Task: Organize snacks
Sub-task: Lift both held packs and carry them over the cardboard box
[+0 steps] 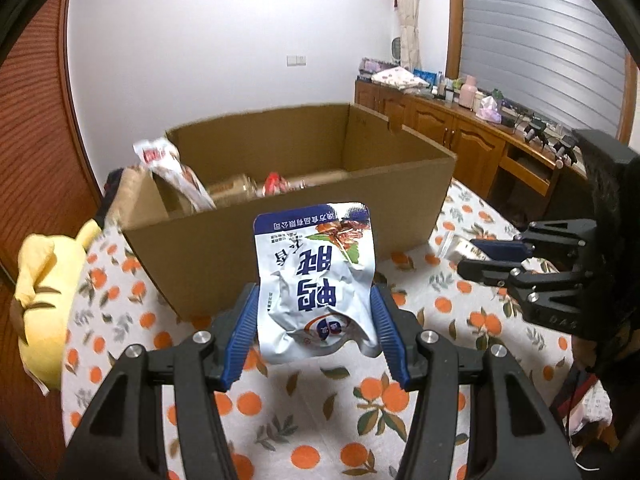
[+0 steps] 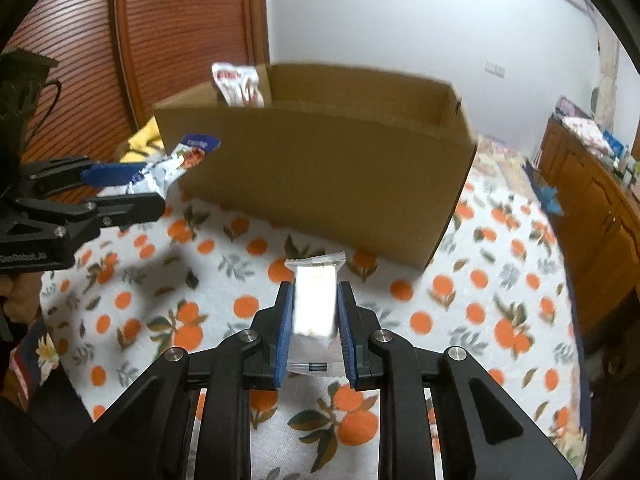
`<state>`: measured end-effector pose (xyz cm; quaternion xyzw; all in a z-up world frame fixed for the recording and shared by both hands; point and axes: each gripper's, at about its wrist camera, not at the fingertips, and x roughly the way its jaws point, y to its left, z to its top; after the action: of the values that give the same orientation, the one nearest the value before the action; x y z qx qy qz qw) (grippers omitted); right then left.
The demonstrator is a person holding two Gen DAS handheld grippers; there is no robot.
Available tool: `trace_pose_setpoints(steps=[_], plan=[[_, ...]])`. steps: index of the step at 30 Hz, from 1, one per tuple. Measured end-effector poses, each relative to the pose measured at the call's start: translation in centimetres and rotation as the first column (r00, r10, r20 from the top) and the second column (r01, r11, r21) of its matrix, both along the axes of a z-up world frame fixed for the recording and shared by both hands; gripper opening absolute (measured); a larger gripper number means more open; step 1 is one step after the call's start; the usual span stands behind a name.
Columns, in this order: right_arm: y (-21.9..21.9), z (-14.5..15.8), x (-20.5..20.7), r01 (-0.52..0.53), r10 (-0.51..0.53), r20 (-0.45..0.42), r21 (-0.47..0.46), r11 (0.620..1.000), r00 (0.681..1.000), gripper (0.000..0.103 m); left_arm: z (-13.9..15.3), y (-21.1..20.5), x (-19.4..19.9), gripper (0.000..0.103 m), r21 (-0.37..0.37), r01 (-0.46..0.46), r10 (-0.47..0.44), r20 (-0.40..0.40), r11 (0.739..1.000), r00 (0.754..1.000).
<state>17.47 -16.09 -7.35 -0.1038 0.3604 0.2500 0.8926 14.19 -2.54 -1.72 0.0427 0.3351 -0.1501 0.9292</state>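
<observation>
Your left hand-held gripper (image 1: 316, 322) is clamped on a white and blue snack pouch (image 1: 316, 280), held in the air above the table (image 1: 320, 420), just in front of the cardboard box (image 1: 280, 248). Your right hand-held gripper (image 2: 314, 320) is clamped on a small white packet (image 2: 314, 304), also above the table, near the front wall of the box. Inside the box lie other snacks, and a red and white pouch (image 1: 168, 164) leans at its left corner.

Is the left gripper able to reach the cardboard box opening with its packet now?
Probably yes: the left gripper holds the white-and-blue packet just before the open cardboard box, with nothing between them.
</observation>
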Motion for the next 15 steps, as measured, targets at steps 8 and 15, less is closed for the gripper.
trace_pose_setpoints(steps=[8, 15], plan=[[0.4, 5.5, 1.3, -0.031, 0.027, 0.111, 0.034, 0.999, 0.993, 0.02, 3.9, 1.0, 2.1, 0.055, 0.009, -0.017, 0.016, 0.082, 1.0, 0.997], [1.6, 7.6, 4.4, -0.058, 0.049, 0.152, 0.056, 0.997, 0.987, 0.02, 5.4, 2.1, 5.8, 0.055, 0.023, -0.046, 0.043, 0.107, 0.999, 0.993]])
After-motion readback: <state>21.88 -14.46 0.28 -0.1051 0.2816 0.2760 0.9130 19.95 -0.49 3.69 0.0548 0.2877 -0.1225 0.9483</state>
